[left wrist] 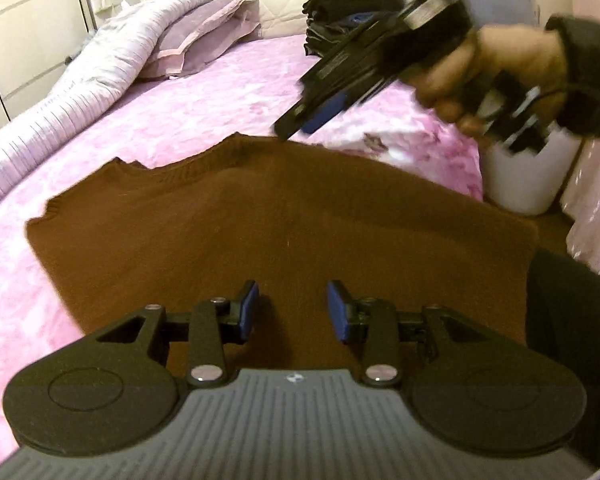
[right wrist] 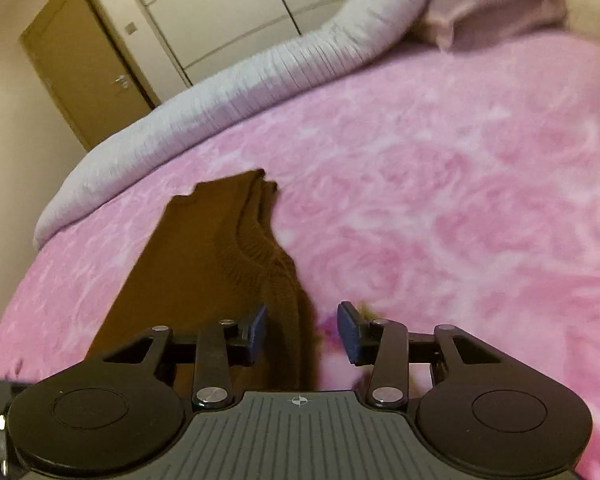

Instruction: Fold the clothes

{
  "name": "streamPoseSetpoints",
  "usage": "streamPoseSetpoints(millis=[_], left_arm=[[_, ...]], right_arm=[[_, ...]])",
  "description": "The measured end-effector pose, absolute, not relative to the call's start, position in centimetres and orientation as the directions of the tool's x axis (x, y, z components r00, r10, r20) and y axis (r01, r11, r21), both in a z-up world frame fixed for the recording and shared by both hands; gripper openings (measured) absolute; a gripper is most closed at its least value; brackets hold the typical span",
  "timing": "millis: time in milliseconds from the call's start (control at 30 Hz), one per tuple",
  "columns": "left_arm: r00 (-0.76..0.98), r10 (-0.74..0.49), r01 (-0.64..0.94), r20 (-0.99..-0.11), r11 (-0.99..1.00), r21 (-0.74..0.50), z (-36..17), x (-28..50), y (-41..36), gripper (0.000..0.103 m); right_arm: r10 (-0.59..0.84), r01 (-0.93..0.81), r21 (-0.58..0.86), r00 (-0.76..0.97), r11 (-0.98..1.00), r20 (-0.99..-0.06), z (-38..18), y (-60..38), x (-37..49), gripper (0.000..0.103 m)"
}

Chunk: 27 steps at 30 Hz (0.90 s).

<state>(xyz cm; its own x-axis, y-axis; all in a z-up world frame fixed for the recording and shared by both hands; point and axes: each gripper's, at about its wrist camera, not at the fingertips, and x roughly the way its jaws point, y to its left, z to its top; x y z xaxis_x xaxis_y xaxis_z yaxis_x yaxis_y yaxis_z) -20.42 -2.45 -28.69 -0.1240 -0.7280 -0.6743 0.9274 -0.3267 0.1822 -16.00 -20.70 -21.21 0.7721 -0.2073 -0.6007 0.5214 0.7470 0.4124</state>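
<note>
The brown sweater lies flat on the bed, mid-frame, long axis left-right. Left tongs, apart, hover over its near edge; right tongs, apart, straddle its right-hand edge, equally near.

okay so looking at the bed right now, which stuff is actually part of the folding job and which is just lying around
Job: brown sweater, left gripper and right gripper, both open.
Lying about: dark clothes pile, lilac pillow, rolled quilt, white bin, pink bedspread underneath.
</note>
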Motion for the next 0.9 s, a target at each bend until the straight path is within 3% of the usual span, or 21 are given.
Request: streamPoseSetpoints(millis=[233, 400, 500, 767, 800, 833, 900], left_arm=[[-0.087, -0.733, 0.944, -0.674, -0.276, 0.178, -29.2, -20.5, 3.2, 0.033], [-0.076, -0.738, 0.954, -0.67, -0.249, 0.166, -28.5, -20.5, 5.8, 0.034], [-0.062, -0.75, 0.954, -0.658, -0.24, 0.183, -27.7, -20.5, 7.6, 0.037], [-0.05, -0.753, 0.974, -0.657, -0.182, 0.134, -28.3, -20.0, 9.2, 0.04], [-0.054, -0.754, 0.974, -0.655, -0.183, 0.131, -28.4, -20.1, 9.2, 0.04], [-0.057, -0.756, 0.973, -0.653, -0.189, 0.133, -28.5, -20.2, 9.1, 0.04], [-0.064, -0.759, 0.969, -0.648, -0.201, 0.14, -28.5, -20.5, 9.1, 0.04]], right_arm=[[-0.102, 0.39, 0.386, 0.801, 0.836, -0.589, -20.2, -11.6, -21.5, 0.044], [-0.176, 0.416, 0.187, 0.691, 0.89, -0.701, -22.8, -8.0, -23.4, 0.044], [-0.212, 0.454, 0.175, 0.681, 0.874, -0.701, -22.1, -7.6, -24.9, 0.044], [-0.137, 0.46, 0.366, 0.753, 0.809, -0.644, -22.0, -6.4, -25.6, 0.044], [-0.136, 0.47, 0.374, 0.748, 0.799, -0.649, -22.5, -6.6, -25.4, 0.035], [-0.143, 0.486, 0.373, 0.738, 0.791, -0.659, -22.8, -6.9, -25.4, 0.009], [-0.153, 0.506, 0.374, 0.728, 0.777, -0.669, -22.9, -7.4, -25.6, 0.008]])
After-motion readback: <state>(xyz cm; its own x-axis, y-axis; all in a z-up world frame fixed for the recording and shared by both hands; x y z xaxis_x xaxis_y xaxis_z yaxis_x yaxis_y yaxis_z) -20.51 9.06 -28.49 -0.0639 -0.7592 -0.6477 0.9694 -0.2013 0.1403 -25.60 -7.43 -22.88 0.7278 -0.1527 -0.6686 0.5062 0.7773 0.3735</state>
